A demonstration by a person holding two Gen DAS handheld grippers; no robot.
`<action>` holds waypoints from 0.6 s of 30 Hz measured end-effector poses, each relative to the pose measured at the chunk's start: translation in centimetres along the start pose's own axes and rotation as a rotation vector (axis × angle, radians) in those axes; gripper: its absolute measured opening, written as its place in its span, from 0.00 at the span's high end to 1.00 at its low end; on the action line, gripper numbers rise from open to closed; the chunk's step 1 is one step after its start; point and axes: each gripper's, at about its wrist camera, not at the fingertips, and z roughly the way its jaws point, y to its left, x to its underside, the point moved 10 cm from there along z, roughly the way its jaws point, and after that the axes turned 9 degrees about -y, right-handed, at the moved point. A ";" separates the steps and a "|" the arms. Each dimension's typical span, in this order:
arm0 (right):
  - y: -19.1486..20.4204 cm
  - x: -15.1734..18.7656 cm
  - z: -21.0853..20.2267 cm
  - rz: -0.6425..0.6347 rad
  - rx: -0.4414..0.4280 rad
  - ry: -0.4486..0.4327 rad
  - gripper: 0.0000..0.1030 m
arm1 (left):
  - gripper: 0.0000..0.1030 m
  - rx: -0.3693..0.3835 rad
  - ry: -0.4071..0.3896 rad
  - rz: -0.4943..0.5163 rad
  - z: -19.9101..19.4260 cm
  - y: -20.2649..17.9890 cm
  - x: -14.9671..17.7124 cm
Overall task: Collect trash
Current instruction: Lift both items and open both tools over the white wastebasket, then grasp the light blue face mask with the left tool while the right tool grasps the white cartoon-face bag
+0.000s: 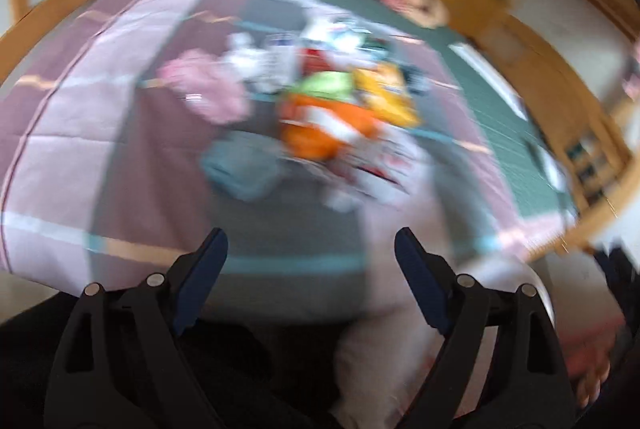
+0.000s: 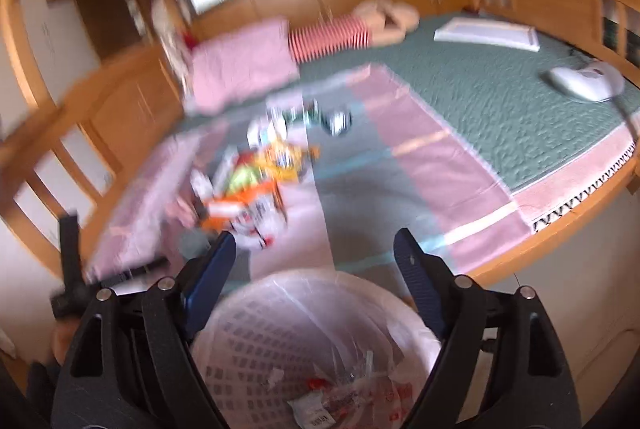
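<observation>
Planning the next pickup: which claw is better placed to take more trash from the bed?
Probably left. The left claw is open, facing the wrapper pile; the right claw hangs open above the bin.

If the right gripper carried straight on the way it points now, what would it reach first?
Probably the lined trash basket: it sits directly under the open right gripper. Aimed slightly higher, it would meet the bed cover beyond the rim; blur leaves depth uncertain.

— Where's the trash?
— The wrapper pile (image 2: 256, 185) lies mid-bed on the striped sheet (image 2: 432, 165); the pillow (image 2: 240, 69) behind it.
— And the bin?
— The lined basket (image 2: 280, 329) stands before the bed, wrappers (image 2: 332, 401) inside.
</observation>
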 end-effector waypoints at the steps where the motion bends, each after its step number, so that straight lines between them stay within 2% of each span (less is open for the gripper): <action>1: 0.8 0.5 1.6 -0.002 0.000 0.060 0.22 | 0.17 -0.040 0.001 -0.032 1.0 1.6 -0.8; 3: 2.7 1.3 3.5 -0.020 -0.037 0.119 0.22 | 0.15 -0.064 0.030 -0.114 3.0 3.5 -2.2; 4: 4.0 1.7 4.3 -0.043 -0.058 0.136 0.22 | 0.14 -0.066 0.036 -0.128 3.8 4.0 -2.6; 6: 5.8 2.1 5.5 -0.099 -0.063 0.153 0.22 | 0.14 -0.118 0.041 -0.145 5.5 5.5 -3.3; 8: 7.6 2.5 6.7 -0.145 -0.068 0.163 0.21 | 0.14 -0.170 0.103 -0.173 7.9 6.8 -3.3; 11: 9.3 2.5 8.3 -0.158 -0.091 0.183 0.19 | 0.14 -0.116 0.172 -0.185 10.4 6.1 -3.1; 13: 9.9 2.4 9.7 -0.170 -0.085 0.190 0.18 | 0.14 -0.145 0.232 -0.139 11.8 6.0 -2.4; 15: 9.9 2.0 11.4 -0.187 -0.058 0.199 0.18 | 0.22 -0.193 0.282 -0.118 12.7 6.4 -1.5; 16: 9.9 1.9 12.3 -0.198 -0.034 0.206 0.18 | 0.26 -0.208 0.279 -0.103 12.8 6.6 -1.6; 18: 10.0 1.8 14.4 -0.223 0.001 0.232 0.18 | 0.46 -0.213 0.242 -0.088 12.5 6.9 -2.3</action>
